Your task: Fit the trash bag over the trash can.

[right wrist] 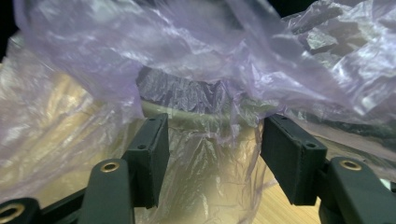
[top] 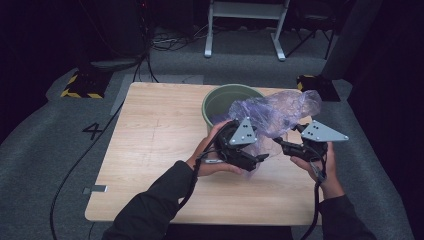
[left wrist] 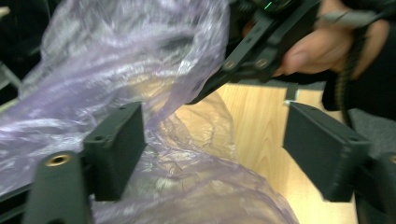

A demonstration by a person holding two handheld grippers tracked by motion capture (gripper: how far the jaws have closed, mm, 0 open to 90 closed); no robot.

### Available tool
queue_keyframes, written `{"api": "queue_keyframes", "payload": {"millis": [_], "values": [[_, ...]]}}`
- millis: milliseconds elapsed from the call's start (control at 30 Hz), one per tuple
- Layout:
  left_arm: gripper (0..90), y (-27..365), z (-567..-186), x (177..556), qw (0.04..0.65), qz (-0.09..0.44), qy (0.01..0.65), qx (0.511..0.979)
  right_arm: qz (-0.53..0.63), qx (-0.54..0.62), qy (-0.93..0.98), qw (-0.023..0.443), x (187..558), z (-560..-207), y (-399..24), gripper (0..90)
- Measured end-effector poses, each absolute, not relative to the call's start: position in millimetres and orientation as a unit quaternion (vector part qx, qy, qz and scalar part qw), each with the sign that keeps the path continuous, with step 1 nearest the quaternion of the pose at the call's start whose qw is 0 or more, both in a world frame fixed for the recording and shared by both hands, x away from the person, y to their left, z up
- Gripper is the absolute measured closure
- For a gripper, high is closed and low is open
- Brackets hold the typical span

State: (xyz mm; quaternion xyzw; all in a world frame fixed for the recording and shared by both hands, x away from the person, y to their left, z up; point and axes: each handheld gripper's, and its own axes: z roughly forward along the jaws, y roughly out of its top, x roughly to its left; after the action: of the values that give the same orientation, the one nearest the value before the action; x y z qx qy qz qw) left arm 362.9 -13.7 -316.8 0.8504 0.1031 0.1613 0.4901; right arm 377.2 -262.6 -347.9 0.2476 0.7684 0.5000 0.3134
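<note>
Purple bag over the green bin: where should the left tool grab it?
Grip the loose film edge of the purple bag lying between the open left tool pads, from the near side of the green bin. There the film hangs thin and folded.

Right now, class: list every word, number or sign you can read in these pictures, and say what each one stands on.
"4": dark digit on the grey floor, left of the table.
Yellow-and-black hazard stripes, no words: on the black base by the table's far left corner.
Bag, bin and gripper plates: nothing readable.
</note>
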Motion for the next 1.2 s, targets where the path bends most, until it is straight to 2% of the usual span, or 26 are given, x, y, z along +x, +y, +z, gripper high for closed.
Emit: {"api": "queue_keyframes", "payload": {"millis": [67,100,167,200,233,300,333,500,933,1200], "values": [[27.4,-18.8,-320.8,366.0,0.471,0.172,0.114,0.858,0.501,0.246,0.768,0.312,376.5,-348.3,-263.1,41.5],[39.5,-20.2,-323.0,369.3,0.459,0.179,0.123,0.861,0.501,0.245,0.769,0.313,376.0,-348.8,-264.0,41.2],[50.2,-20.3,-323.9,371.2,0.453,0.186,0.128,0.862,0.5,0.245,0.77,0.312,375.7,-349.2,-264.4,41.2],[50.2,-19.3,-324.5,373.8,0.447,0.188,0.125,0.865,0.499,0.244,0.77,0.312,375.6,-349.7,-264.9,41.2],[59.2,-17.8,-325.1,375.8,0.437,0.197,0.126,0.868,0.498,0.245,0.771,0.313,375.6,-350.7,-265.9,41.1],[70.9,-15.8,-325.1,377.0,0.433,0.203,0.123,0.869,0.498,0.246,0.771,0.313,375.7,-351.7,-266.3,41.0],[70.9,-14.4,-325.1,378.1,0.434,0.204,0.121,0.869,0.498,0.246,0.771,0.313,375.7,-351.7,-266.3,41.0],[89.5,-2.7,-324.1,382.6,0.446,0.204,0.12,0.863,0.497,0.242,0.773,0.311,376.2,-352.5,-264.5,41.1],[89.9,27.6,-314.5,385.0,0.463,0.216,0.122,0.851,0.493,0.236,0.776,0.316,375.2,-350.4,-263.3,41.4],[89.9,58.6,-312.3,394.0,0.464,0.227,0.153,0.842,0.491,0.225,0.78,0.316,371.6,-348.8,-262.0,41.2]]}}
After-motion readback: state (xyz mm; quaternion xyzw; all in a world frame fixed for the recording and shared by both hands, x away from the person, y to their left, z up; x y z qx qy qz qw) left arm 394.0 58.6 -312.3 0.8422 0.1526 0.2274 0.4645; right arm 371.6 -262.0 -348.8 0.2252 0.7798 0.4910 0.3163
